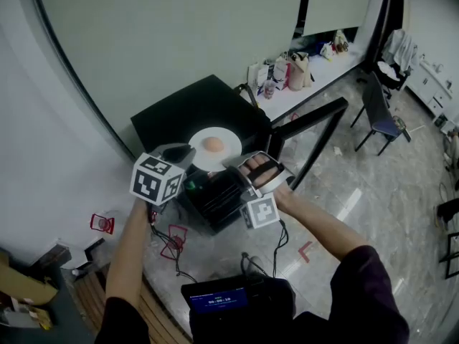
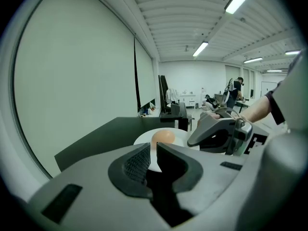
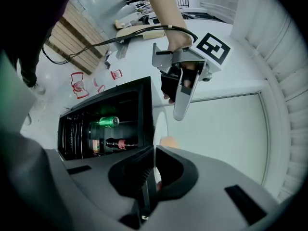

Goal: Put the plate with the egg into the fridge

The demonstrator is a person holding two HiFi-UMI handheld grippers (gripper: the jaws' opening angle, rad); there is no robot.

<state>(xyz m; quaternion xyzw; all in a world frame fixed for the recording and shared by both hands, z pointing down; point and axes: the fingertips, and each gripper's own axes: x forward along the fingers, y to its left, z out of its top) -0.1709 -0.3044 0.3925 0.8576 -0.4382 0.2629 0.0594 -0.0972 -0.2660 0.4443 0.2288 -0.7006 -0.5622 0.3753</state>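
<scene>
A white plate (image 1: 222,138) with a brown egg (image 1: 212,145) lies on top of the black mini fridge (image 1: 176,113). My left gripper (image 1: 188,152) is shut on the plate's left rim. In the left gripper view the left gripper (image 2: 153,150) pinches a white sliver of plate (image 2: 175,137), with the egg (image 2: 163,137) just beyond. My right gripper (image 1: 240,168) is shut on the near right rim. In the right gripper view the right gripper (image 3: 154,153) holds the plate (image 3: 159,126) edge-on, and the egg (image 3: 169,141) shows behind it.
The fridge door (image 1: 315,117) hangs open to the right. Inside the fridge (image 3: 144,88) lie a green can (image 3: 109,121) and a bottle (image 3: 120,143). Cables and red markers (image 1: 102,223) are on the floor. A chair (image 1: 380,117) and a cluttered bench (image 1: 301,70) stand further back.
</scene>
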